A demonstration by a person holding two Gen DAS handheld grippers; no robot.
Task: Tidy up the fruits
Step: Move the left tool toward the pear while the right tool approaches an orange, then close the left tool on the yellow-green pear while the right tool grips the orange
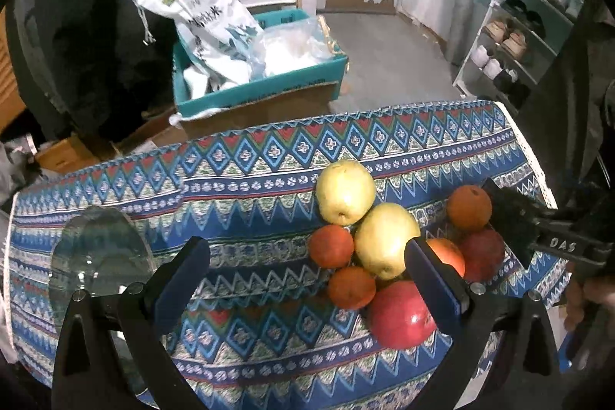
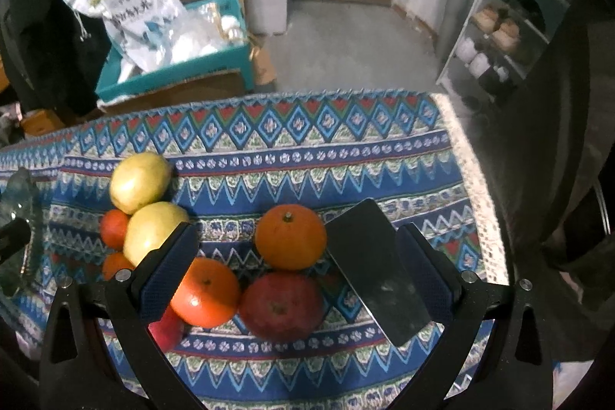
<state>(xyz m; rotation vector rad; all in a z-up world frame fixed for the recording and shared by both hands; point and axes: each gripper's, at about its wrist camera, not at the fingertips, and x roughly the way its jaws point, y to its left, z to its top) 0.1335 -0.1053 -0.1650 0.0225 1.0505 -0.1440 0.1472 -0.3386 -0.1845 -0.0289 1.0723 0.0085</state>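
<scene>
The fruits sit heaped together on the patterned cloth (image 1: 269, 179) covering the bench: two yellow pears (image 1: 346, 193), several oranges (image 2: 290, 237) and red apples (image 2: 282, 306) touching one another, with the glass plate (image 1: 96, 252) well apart at the left. Both the left gripper (image 1: 307, 279) and the right gripper (image 2: 294, 269) hover with jaws spread wide and nothing held. The likely trouble is that closing on one round fruit nudges its neighbours, so a pear or orange rolls toward the cloth's edge, or the dark flat slab (image 2: 378, 275) beside the right jaw blocks a clean grip
</scene>
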